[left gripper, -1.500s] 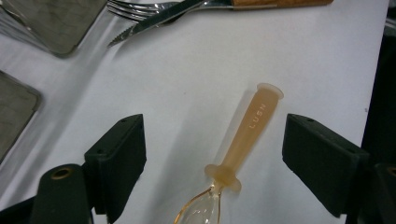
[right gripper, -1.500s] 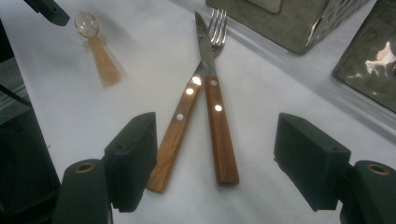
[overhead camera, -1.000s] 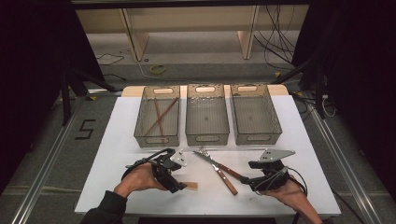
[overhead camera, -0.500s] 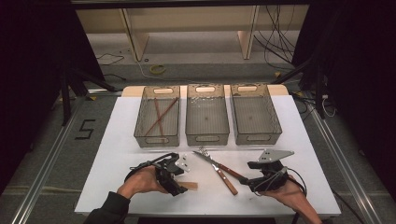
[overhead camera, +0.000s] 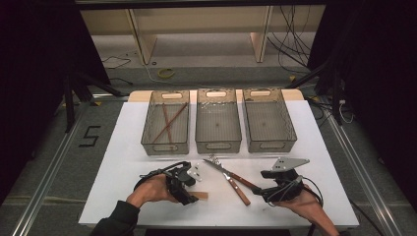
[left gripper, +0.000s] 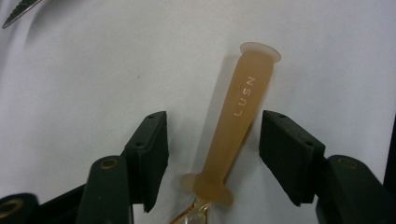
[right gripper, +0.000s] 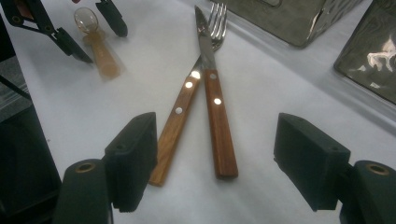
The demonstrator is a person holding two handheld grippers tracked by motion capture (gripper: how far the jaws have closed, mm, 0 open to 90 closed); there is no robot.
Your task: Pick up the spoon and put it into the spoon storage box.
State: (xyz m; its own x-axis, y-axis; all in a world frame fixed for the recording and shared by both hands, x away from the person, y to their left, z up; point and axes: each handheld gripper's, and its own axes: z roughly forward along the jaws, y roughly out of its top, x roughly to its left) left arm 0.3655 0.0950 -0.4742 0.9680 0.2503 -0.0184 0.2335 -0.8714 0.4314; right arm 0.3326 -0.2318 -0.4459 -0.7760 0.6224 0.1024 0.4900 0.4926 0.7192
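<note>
Left hand-held gripper [left gripper: 212, 154] spread wide, jaws either side of the amber spoon [left gripper: 236, 121], handle flat on the white table [left gripper: 93, 70] between them, not yet touched. Probably light, stiff plastic, smooth and a bit slippery; best pinched mid-handle, below the flared end. Right hand-held gripper [right gripper: 224, 154] likewise open, knife [right gripper: 215, 100] and fork [right gripper: 187, 102] crossed just ahead.

lab recording setup: white rectangular worktop [overhead camera: 123, 162] ringed by black curtains [overhead camera: 29, 73], metal floor rails [overhead camera: 46, 182], loose black cables [overhead camera: 290, 44], taped floor number [overhead camera: 90, 136].
</note>
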